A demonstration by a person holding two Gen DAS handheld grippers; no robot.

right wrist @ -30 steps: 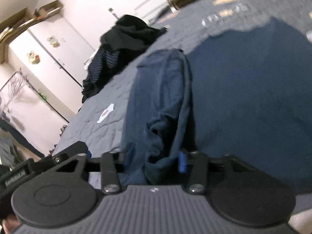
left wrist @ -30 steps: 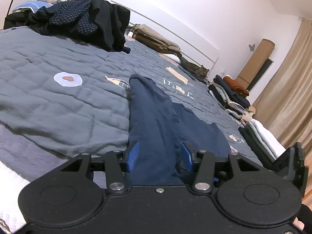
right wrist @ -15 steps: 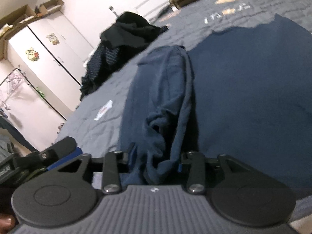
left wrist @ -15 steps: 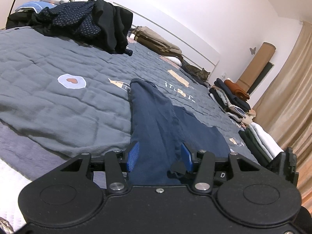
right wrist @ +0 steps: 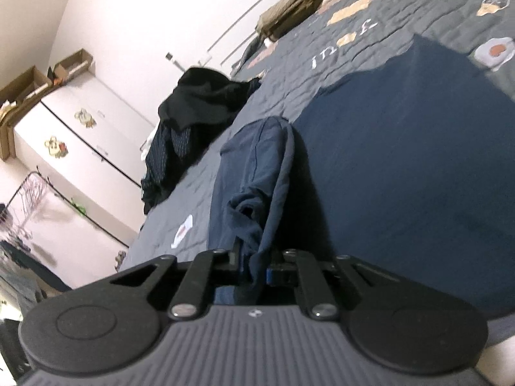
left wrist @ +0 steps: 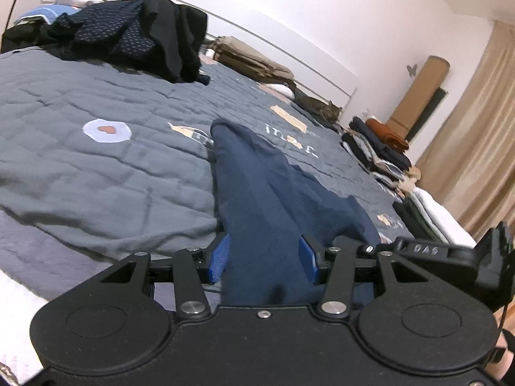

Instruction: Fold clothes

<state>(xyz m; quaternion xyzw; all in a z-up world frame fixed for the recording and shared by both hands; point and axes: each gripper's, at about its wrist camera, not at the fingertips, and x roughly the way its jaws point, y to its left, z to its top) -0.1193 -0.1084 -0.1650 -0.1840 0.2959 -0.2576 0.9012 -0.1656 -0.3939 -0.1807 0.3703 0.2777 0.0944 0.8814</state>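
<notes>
Bedroom: white walls, beige curtain [left wrist: 479,135] at the right edge of the left wrist view, white wardrobe [right wrist: 80,148] with cartoon stickers in the right wrist view.
Bed: covered by a grey quilted bedspread [left wrist: 96,167] with small printed patches and lettering; fills most of both views.
Navy garment [left wrist: 267,206]: spread on the bedspread in the middle of the bed, one long section folded lengthwise over the flat part, near edge running into both grippers.
Left gripper [left wrist: 264,259]: about half open, blue pads either side of the navy cloth; cannot tell whether the pads press on it.
Right gripper [right wrist: 254,265]: closing, almost shut, a bunched fold of the same garment pinched between the jaws.
Right gripper seen from the left view: black body just beside the left gripper, at the garment's near edge.
Unfolded pile [left wrist: 135,35]: dark clothes heaped at the far corner of the bed, a dotted navy piece on top, well apart from the garment.
Khaki stack [left wrist: 254,61]: folded, by the headboard.
Cat [left wrist: 322,109]: tabby, lying at the far edge of the bed beyond the lettering.
Folded stacks [left wrist: 379,148]: dark, rust-brown and white pieces in a row along the right edge of the bed.
Cardboard boxes [right wrist: 29,87]: on top of the wardrobe, contents unclear.
Clothes rack [right wrist: 25,199]: beside the wardrobe, blurred.
</notes>
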